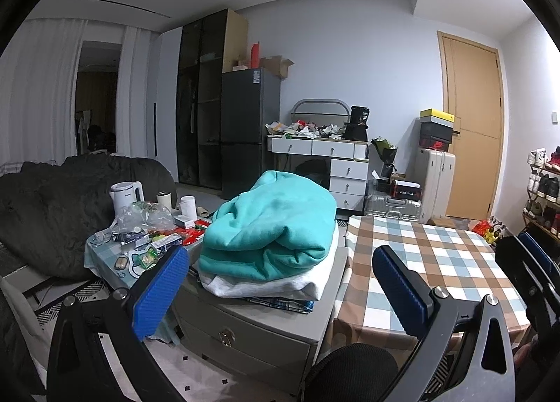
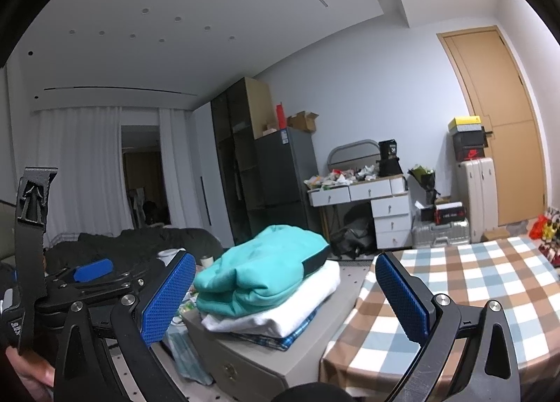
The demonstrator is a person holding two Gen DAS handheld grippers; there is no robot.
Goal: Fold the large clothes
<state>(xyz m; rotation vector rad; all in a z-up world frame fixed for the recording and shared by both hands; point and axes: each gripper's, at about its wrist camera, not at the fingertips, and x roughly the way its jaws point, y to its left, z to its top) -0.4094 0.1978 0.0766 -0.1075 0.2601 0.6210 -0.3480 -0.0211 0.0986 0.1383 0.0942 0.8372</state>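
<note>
A folded teal sweatshirt [image 1: 271,227] [image 2: 260,270] tops a pile of folded clothes: a white garment [image 1: 276,284] [image 2: 280,311] under it and a blue plaid one [image 1: 283,304] [image 2: 294,335] at the bottom. The pile rests on a grey drawer cabinet [image 1: 245,328] [image 2: 252,367]. My left gripper [image 1: 280,283] hovers in front of the pile, open and holding nothing. My right gripper [image 2: 285,293] is also open and empty, close to the pile. The left gripper [image 2: 94,270] shows at the left of the right wrist view, held by a hand [image 2: 28,374].
A table with a checked cloth [image 1: 430,262] [image 2: 465,290] stands right of the cabinet. A cluttered low table [image 1: 147,237] with a kettle [image 1: 126,193] is to the left, a dark sofa [image 1: 52,199] behind it. A black chair back [image 1: 350,370] is below. Suitcases, drawers and a shoe rack line the far wall.
</note>
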